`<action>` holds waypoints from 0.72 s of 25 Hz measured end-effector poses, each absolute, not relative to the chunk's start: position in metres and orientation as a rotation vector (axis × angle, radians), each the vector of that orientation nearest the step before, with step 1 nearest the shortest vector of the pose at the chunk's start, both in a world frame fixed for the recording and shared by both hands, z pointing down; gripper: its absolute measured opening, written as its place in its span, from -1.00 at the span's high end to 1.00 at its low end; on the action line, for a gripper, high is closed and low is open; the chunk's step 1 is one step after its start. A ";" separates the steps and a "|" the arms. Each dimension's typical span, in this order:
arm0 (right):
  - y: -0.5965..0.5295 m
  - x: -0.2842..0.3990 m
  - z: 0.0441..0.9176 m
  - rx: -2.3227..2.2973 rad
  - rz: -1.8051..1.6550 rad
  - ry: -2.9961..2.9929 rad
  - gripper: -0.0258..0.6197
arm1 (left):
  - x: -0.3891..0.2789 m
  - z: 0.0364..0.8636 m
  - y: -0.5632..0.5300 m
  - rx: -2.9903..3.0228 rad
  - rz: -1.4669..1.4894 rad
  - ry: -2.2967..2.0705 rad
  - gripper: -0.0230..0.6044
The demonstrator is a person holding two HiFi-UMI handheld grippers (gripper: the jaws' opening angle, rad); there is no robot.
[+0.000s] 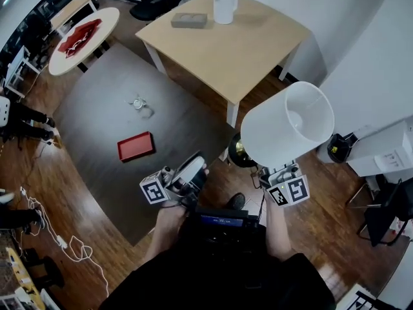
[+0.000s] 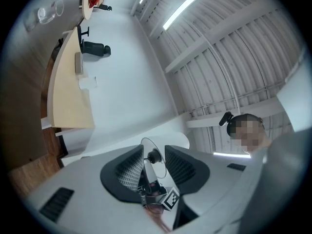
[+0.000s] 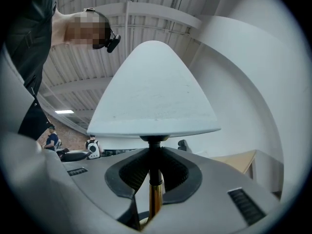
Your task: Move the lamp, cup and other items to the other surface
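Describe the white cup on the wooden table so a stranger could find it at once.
Start at the square light-wood table at the top of the head view. Near its far edge two things sit apart from each other. The white cylindrical cup is the taller, upright one on the right; its neighbour is a flat grey rectangular box.

An open-plan office or studio is indicated. In the head view, a light wooden table (image 1: 226,50) and an office chair (image 1: 155,2) are recorded at upper centre, and loose cables (image 1: 71,245) on the wood floor (image 1: 329,221) at lower left. Strip lights (image 2: 181,9) are noted under a corrugated ceiling (image 2: 234,62).
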State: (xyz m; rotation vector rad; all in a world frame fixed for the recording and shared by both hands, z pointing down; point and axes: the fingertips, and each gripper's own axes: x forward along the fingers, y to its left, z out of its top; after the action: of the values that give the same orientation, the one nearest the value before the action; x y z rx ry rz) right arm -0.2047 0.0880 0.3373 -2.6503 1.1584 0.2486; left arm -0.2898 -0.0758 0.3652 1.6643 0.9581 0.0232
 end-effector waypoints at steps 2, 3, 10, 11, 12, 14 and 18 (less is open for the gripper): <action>0.120 -0.191 0.338 -2.659 0.250 1.132 0.67 | -0.272 0.365 -0.046 1.659 0.036 0.976 0.49; 0.136 -0.185 0.338 -2.664 0.251 1.120 0.67 | -0.263 0.364 -0.031 1.655 0.041 0.984 0.48; 0.232 -0.152 0.333 -2.709 0.287 1.019 0.68 | -0.215 0.365 0.055 1.627 0.087 1.038 0.49; 0.243 -0.149 0.332 -2.715 0.295 0.999 0.67 | -0.210 0.366 0.066 1.621 0.099 1.049 0.48; 0.253 -0.147 0.331 -2.720 0.303 0.980 0.67 | -0.206 0.366 0.075 1.615 0.111 1.060 0.49; 0.269 -0.144 0.329 -2.731 0.317 0.945 0.67 | -0.201 0.365 0.090 1.601 0.127 1.084 0.49; 0.288 -0.137 0.327 -2.746 0.330 0.900 0.67 | -0.186 0.366 0.108 1.580 0.151 1.111 0.49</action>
State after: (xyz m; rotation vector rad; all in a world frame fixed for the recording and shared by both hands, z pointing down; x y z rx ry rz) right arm -0.1372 0.2879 0.3273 -2.7460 0.9004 0.3301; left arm -0.1863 0.1085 0.3659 1.5805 1.1112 0.1513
